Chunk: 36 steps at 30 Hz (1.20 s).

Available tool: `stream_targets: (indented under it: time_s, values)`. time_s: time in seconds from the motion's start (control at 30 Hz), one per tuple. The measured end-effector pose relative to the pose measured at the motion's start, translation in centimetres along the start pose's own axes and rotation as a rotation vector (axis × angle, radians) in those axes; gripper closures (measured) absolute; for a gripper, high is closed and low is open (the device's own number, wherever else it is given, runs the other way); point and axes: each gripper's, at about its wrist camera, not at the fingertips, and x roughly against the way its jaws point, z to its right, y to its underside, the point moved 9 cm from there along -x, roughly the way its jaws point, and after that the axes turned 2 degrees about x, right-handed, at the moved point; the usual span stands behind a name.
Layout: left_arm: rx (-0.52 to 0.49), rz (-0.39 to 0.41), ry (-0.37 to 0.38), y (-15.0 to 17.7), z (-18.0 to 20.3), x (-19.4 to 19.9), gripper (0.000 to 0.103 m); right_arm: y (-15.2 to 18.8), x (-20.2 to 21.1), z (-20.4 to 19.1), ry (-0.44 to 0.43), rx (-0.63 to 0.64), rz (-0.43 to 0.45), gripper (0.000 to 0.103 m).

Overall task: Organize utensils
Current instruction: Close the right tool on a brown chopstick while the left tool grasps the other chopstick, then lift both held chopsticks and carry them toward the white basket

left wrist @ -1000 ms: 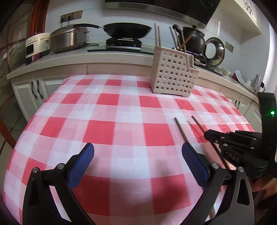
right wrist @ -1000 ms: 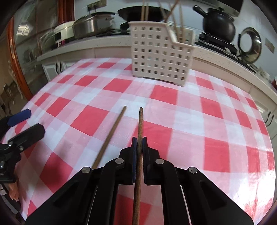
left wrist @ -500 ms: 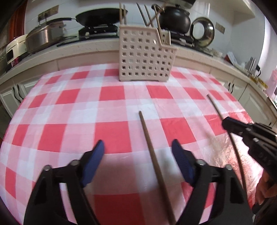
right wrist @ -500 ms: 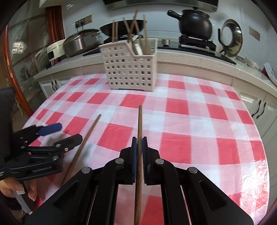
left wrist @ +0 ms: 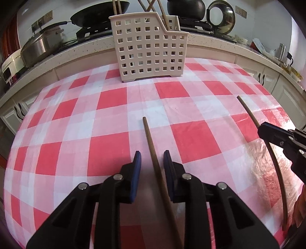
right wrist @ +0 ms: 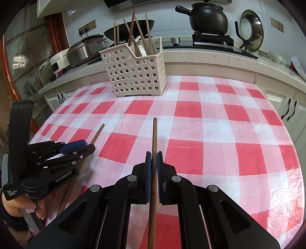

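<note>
Narrowed around a chopstick (left wrist: pixel 153 151) on checked cloth (left wrist: pixel 76 118) (kitchen counter (left wrist: pixel 210 41) behind), left gripper (left wrist: pixel 151 159) stays ajar; right gripper (right wrist: pixel 154 159) clamps another chopstick (right wrist: pixel 154 138).

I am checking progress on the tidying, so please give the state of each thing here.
left tongs: open, straddling a chopstick
left chopstick: lying on the tablecloth, not gripped
right tongs: shut on a chopstick
right chopstick: held, pointing toward the basket
basket: upright, holding several chopsticks

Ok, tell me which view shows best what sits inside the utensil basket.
The right wrist view: it looks down over the basket's stepped rim at the chopsticks and something white inside. The left wrist view shows the perforated front wall, with only stick tops above it.
</note>
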Motion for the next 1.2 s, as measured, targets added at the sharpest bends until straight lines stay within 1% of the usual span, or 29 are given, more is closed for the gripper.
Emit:
stream_targets:
  time_s: [0.03, 0.1, 0.13, 0.27, 0.4, 0.53, 0.63, 0.93, 1.2]
  values:
    - [-0.001, 0.000, 0.001, 0.0, 0.0, 0.0, 0.080, 0.0, 0.0, -0.1, -0.001, 0.002, 0.000, 0.097]
    - [-0.016, 0.001, -0.001, 0.0, 0.2, 0.0, 0.088, 0.0, 0.0, -0.2, -0.001, 0.006, -0.001, 0.097]
    - [-0.021, 0.002, -0.006, 0.0, 0.2, 0.0, 0.094, 0.0, 0.0, -0.2, -0.002, 0.007, -0.001, 0.097]
    - [-0.011, 0.002, 0.009, -0.1, 0.1, 0.0, 0.097, 0.1, 0.0, -0.4, 0.002, 0.008, -0.002, 0.097]
    - [0.019, 0.007, 0.047, 0.0, -0.4, 0.3, 0.097, 0.1, 0.0, -0.6, 0.005, 0.011, -0.003, 0.097]
    - [0.018, 0.044, 0.055, 0.1, -0.4, 1.6, 0.097, -0.1, 0.1, -1.3, -0.007, 0.008, 0.005, 0.097]
    - [0.018, 0.082, 0.057, -0.2, -0.5, 3.1, 0.097, -0.6, 0.5, -1.8, -0.020, 0.002, 0.029, 0.097]
    - [0.079, 0.199, 0.091, -1.6, -2.3, 8.0, 0.097, -2.6, 2.3, -3.4, -0.051, -0.011, 0.108, 0.097]
    - [0.082, 0.267, 0.104, -2.2, -2.8, 11.0, 0.097, -4.5, 4.3, -5.4, -0.054, 0.029, 0.173, 0.097]
